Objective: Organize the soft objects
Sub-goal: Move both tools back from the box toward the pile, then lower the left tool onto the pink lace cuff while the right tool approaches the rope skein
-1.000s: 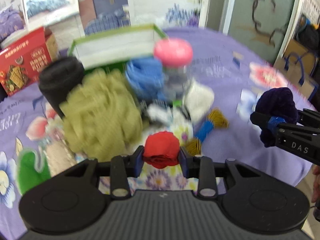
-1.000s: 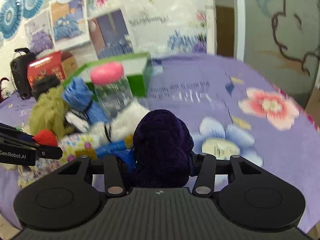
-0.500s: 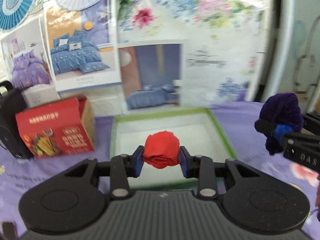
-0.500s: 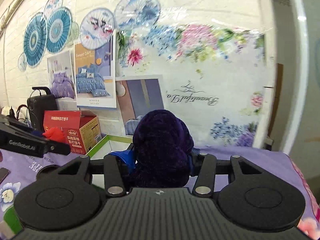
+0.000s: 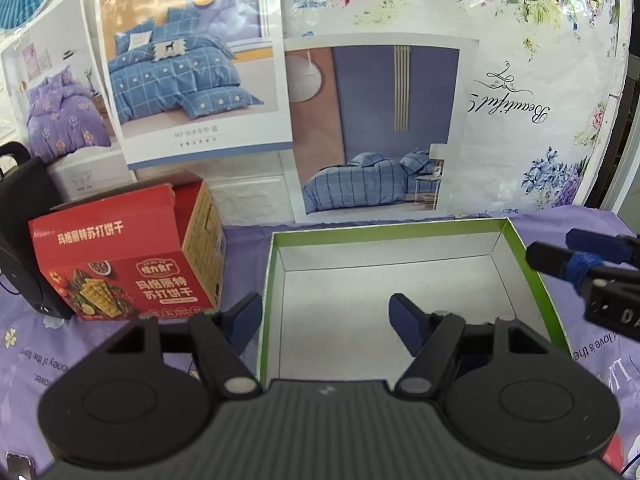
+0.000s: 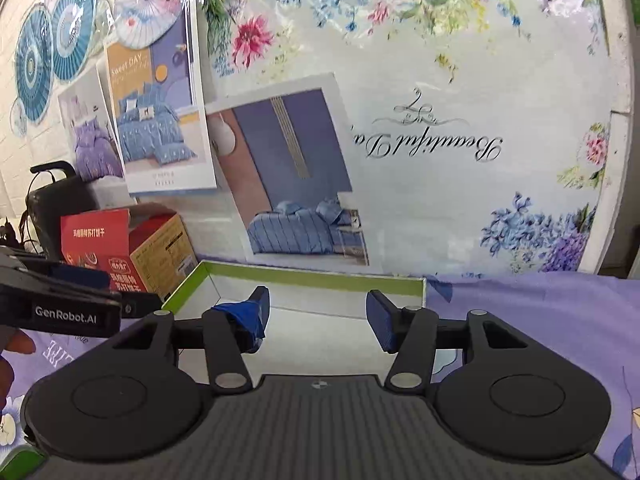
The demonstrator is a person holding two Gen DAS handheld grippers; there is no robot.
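Left gripper [image 5: 324, 322] and right gripper [image 6: 318, 314], each with jaws spread wide and holding nothing, poised over the green-rimmed box [image 5: 532, 280] at lower centre of both views. No soft object shows in either view; the visible white floor of the box is bare, and its near part lies hidden behind the gripper bodies, so where the soft items are cannot be told. Likely hazards: the two tools, close together at the box's right edge, could knock each other or catch the light rim and shift the box toward the red carton [image 5: 132, 260] at left.
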